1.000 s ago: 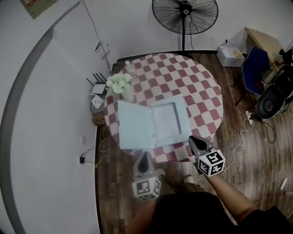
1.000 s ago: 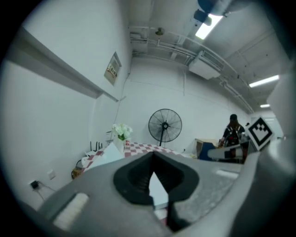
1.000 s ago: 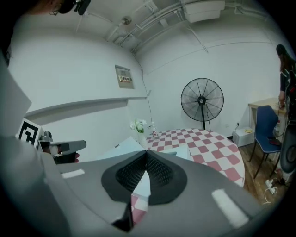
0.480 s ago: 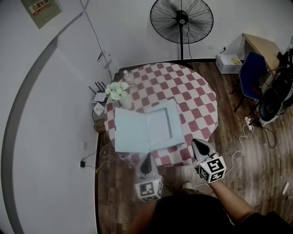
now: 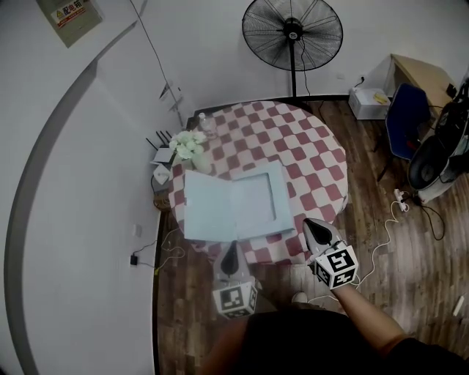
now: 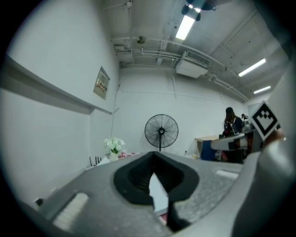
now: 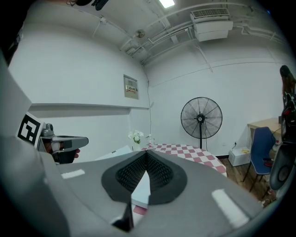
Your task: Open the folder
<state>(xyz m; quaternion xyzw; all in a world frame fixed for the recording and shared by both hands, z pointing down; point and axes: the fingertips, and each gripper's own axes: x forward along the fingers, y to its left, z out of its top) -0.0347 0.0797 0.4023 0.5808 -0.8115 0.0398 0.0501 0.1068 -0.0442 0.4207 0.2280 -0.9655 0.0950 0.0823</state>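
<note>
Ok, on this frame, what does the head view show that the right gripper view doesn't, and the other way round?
Only the head view: the whole folder, lying open and flat on the table, and the router beside the table.

Only the right gripper view: the ceiling light and the air conditioner up high.

Both: the fan, the flowers, the checkered table, part of the folder, and the left gripper and right gripper, both shut and empty.
</note>
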